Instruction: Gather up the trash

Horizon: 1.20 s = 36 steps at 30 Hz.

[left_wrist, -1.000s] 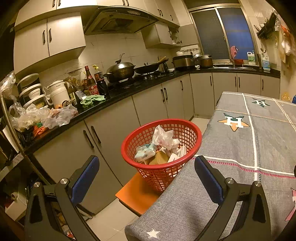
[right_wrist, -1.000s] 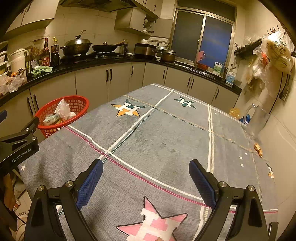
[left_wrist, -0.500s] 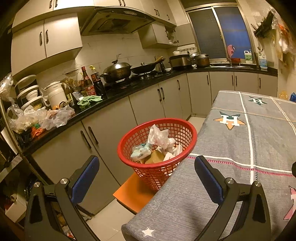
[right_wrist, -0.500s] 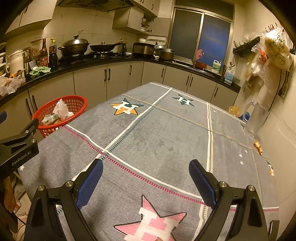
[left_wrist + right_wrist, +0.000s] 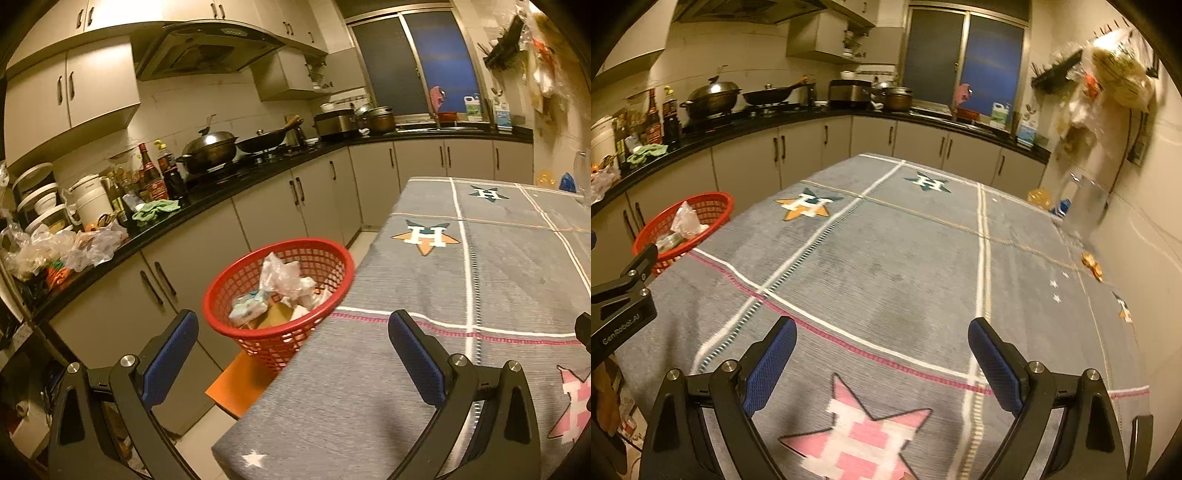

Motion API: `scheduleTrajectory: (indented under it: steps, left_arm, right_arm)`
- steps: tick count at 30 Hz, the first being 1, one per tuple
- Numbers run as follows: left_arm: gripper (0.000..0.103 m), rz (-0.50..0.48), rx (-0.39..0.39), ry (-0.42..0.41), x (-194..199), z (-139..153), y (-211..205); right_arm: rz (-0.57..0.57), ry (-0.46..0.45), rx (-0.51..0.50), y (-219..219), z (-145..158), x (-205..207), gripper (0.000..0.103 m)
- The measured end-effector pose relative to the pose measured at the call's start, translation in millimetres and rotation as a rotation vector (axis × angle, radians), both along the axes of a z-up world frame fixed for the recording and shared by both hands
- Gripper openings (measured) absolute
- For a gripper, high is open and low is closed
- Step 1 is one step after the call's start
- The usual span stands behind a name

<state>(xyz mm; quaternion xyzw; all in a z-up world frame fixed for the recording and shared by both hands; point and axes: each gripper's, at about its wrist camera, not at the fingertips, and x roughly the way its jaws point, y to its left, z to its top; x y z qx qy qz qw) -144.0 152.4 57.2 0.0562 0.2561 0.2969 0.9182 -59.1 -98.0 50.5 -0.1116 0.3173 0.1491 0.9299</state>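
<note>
Both tongs are spread wide with nothing between their blue pads. My left tongs [image 5: 291, 354] hang over the near corner of the surface [image 5: 517, 266], aimed toward the red basket [image 5: 221, 291]; my right tongs [image 5: 882, 363] hover above the middle of the grey star-patterned cloth, looking down its length.

That basket is where the trash belongs, and it already holds crumpled plastic, a soft pack [image 5: 248, 309] and what looks like a piece of cardboard. It sits on an orange stool [image 5: 236, 387] just beside the cloth's edge, its rim about level with the top, which I judge is deliberate: anything lifted off the cloth only has to travel sideways and drop in.

From the right-wrist view, most of the cloth is bare. I can see small orange scraps [image 5: 1092, 265] lying near the far right edge by the wall, well apart from the basket, and a clear pitcher [image 5: 1084, 206] standing beyond them. Whether those scraps count as trash I can only guess; they are too small and blurred to identify. If they do, they are the last pieces within sight, so I would say the collecting is nearly finished.

My right tongs are the nearer pair to them, already wide enough to close over something that small. The reach runs close to the pitcher, which I'd want to avoid knocking.
</note>
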Motion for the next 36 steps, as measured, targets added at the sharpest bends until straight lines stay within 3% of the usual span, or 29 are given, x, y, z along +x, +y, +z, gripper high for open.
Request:
scheduleTrajectory:
  steps: [7, 36]
  left_arm:
    - [0.102, -0.027, 0.007, 0.015, 4.8, -4.3, -9.4]
    - [0.102, -0.025, -0.001, 0.017, 3.8, -5.6, -7.1]
  right_arm:
    - [-0.041, 0.015, 0.017, -15.7, -2.6, 5.7, 0.096]
    - [-0.002, -0.004, -0.006, -0.6, -0.6, -2.5, 0.096]
